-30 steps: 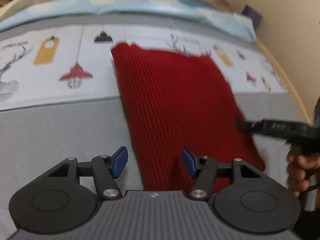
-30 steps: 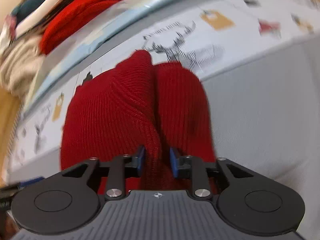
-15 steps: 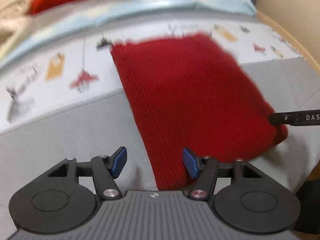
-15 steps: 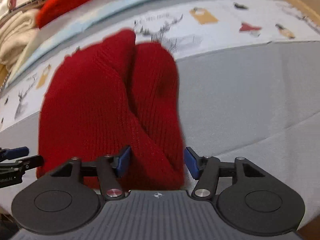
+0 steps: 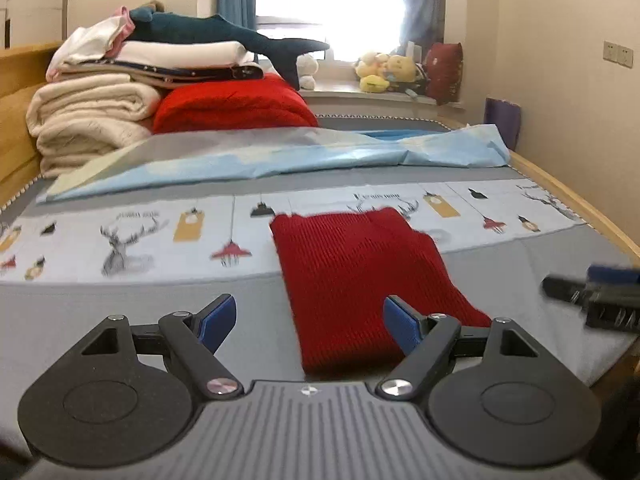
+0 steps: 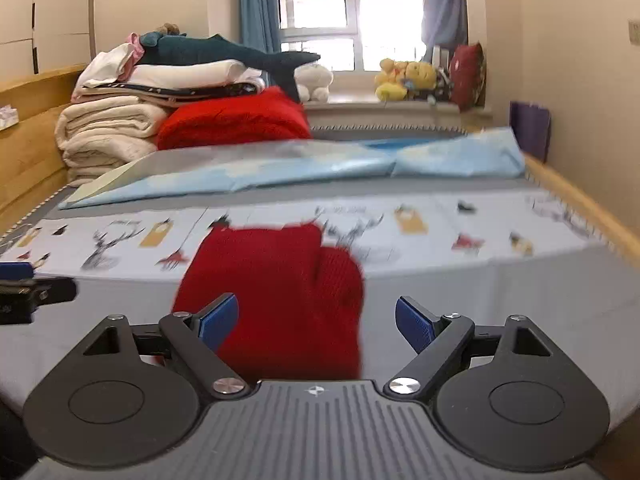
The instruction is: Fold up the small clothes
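Left wrist view: the left gripper (image 5: 308,318) is seen with its jaws spread wide and opening, the blue pads (image 5: 218,318) clear of any cloth, so nothing is held. A folded red knitted garment (image 5: 360,276) is laid flat on the bed (image 5: 120,312), its far edge resting on a printed sheet (image 5: 132,232) with deer and lamp pictures and its near end reaching down between the pads without being touched by them. At the right edge part of the right gripper (image 5: 600,292) is shown, blurred, just beside the garment's right side. Farther back a pale blue sheet (image 5: 280,156) is spread across the bed, and behind it a pile of cream blankets (image 5: 88,120), a red quilt (image 5: 236,104) and a dark plush shark (image 5: 224,36) are stacked. Soft toys (image 5: 384,70) are lined along the windowsill.

Right wrist view: the right gripper (image 6: 316,320) is likewise seen with jaws wide and opening, empty. The red knitted garment (image 6: 280,280) is shown lying on the bed, blurred, with a rounded fold bulging on its right side; its near end lies between the pads and behind the left pad (image 6: 218,318), and contact there cannot be told. At the left edge the tip of the left gripper (image 6: 24,284) is visible, apart from the garment. The same blankets (image 6: 108,132), quilt (image 6: 236,120) and shark (image 6: 224,54) are seen behind.
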### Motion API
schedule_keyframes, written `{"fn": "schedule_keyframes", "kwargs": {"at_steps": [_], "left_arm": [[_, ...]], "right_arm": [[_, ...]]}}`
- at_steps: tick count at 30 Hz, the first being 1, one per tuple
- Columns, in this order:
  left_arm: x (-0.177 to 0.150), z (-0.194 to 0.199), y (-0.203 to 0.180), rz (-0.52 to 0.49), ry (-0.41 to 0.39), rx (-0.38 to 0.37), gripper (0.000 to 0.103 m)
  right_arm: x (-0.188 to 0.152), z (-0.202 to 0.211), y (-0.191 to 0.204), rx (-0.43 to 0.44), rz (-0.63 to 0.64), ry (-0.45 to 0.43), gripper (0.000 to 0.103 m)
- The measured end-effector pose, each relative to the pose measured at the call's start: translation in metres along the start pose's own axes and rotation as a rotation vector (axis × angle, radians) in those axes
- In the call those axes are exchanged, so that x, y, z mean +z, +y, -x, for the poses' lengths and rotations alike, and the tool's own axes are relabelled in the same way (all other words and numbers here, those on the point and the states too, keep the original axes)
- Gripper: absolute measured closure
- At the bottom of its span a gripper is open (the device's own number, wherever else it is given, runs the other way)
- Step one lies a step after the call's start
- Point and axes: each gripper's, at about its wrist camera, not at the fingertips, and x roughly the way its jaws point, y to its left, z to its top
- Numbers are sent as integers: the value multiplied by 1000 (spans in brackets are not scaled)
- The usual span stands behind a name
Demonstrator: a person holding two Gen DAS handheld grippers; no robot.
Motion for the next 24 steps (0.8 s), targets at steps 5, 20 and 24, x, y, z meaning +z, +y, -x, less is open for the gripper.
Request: {"fn": "schedule_keyframes", "kwargs": {"at_steps": [5, 20, 24], "left_arm": [[-43, -10, -15, 35, 76, 47, 2], [-50, -40, -30, 54, 123, 12, 2], [-49, -42, -28, 62, 122, 4, 2]], "right_arm": [[-29, -1, 15, -6, 35, 87, 15], [-32, -32, 36, -8, 88, 144, 15], [-31, -35, 36, -13, 75, 138, 15]]}}
